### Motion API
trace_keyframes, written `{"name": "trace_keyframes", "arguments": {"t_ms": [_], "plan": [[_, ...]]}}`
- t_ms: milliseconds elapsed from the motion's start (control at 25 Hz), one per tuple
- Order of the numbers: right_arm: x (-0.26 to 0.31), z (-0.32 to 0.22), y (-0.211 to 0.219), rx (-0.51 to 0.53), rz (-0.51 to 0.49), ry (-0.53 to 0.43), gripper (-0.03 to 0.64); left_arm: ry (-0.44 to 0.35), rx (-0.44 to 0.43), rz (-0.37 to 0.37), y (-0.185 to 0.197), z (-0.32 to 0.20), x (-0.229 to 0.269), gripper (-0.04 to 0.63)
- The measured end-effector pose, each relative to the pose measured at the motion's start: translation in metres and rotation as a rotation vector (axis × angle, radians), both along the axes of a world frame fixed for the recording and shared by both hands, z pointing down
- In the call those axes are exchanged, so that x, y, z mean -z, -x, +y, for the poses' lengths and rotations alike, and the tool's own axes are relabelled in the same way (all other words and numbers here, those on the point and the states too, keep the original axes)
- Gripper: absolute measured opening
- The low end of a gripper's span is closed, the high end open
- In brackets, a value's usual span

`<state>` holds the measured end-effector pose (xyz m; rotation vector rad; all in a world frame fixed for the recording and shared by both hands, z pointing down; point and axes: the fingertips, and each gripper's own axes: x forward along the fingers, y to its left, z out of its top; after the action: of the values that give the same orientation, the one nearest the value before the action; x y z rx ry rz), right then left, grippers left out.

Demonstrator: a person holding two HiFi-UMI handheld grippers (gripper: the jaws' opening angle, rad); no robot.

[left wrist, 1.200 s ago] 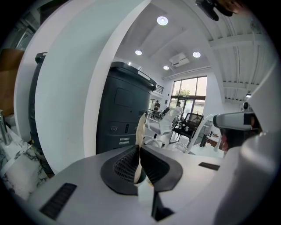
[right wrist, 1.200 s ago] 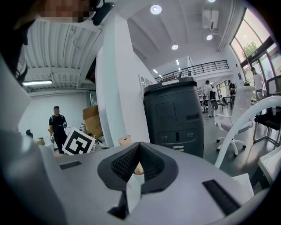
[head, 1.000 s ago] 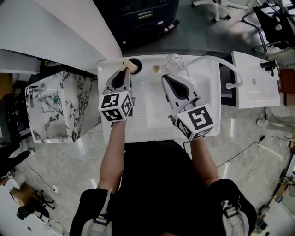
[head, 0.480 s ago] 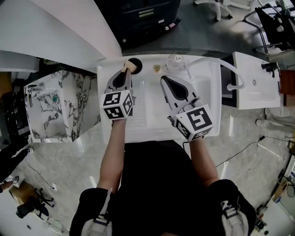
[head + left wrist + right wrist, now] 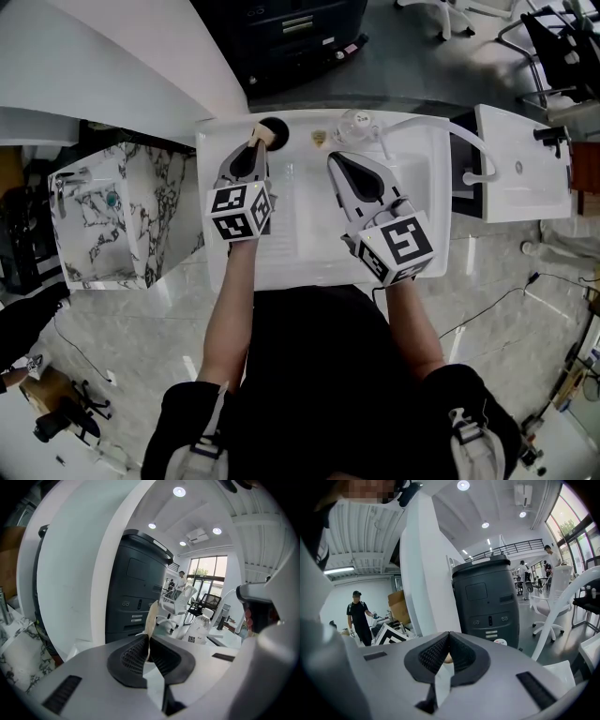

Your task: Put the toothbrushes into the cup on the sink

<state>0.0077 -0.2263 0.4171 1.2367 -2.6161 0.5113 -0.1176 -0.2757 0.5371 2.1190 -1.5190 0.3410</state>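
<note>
White sink top [image 5: 422, 197] fills the middle of the head view, and a person stands right in front of it.

The left gripper [image 5: 148, 645] has its jaws squeezed tight on a tan toothbrush [image 5: 151, 616]. The brush sticks up out of the dark pads. The right gripper [image 5: 448, 641] has its jaws pressed together too. A little tan bit shows low in the gap, but I cannot tell what it is.

From above, the end of the toothbrush sits right at the rim of the dark cup [image 5: 276, 127], at the back left of the sink. I cannot tell if it is inside yet. The right gripper hangs over the middle of the sink, near a clear bottle [image 5: 356, 122].

I think the step in hand is bringing this brush to the cup. The next move needs the brush lined up over the cup's mouth and lowered in. Then the left jaws must open.

Next to the picture from one second ago, almost nothing differs. Both grippers sit in nearly the same spots.
</note>
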Motion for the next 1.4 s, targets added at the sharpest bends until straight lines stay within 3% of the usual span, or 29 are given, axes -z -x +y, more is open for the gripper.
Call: {"name": "trace_keyframes", "arguments": {"t_ms": [880, 1400], "plan": [[0.006, 0.002, 0.006, 0.023, -0.009, -0.014, 0.029, 0.002, 0.033, -0.049, 0.013, 0.002, 0.002, 0.026], [0.023, 0.026, 0.009, 0.046, -0.023, -0.064, 0.029, -0.038, 0.059, -0.056, 0.021, 0.03, 0.025, 0.026]]}}
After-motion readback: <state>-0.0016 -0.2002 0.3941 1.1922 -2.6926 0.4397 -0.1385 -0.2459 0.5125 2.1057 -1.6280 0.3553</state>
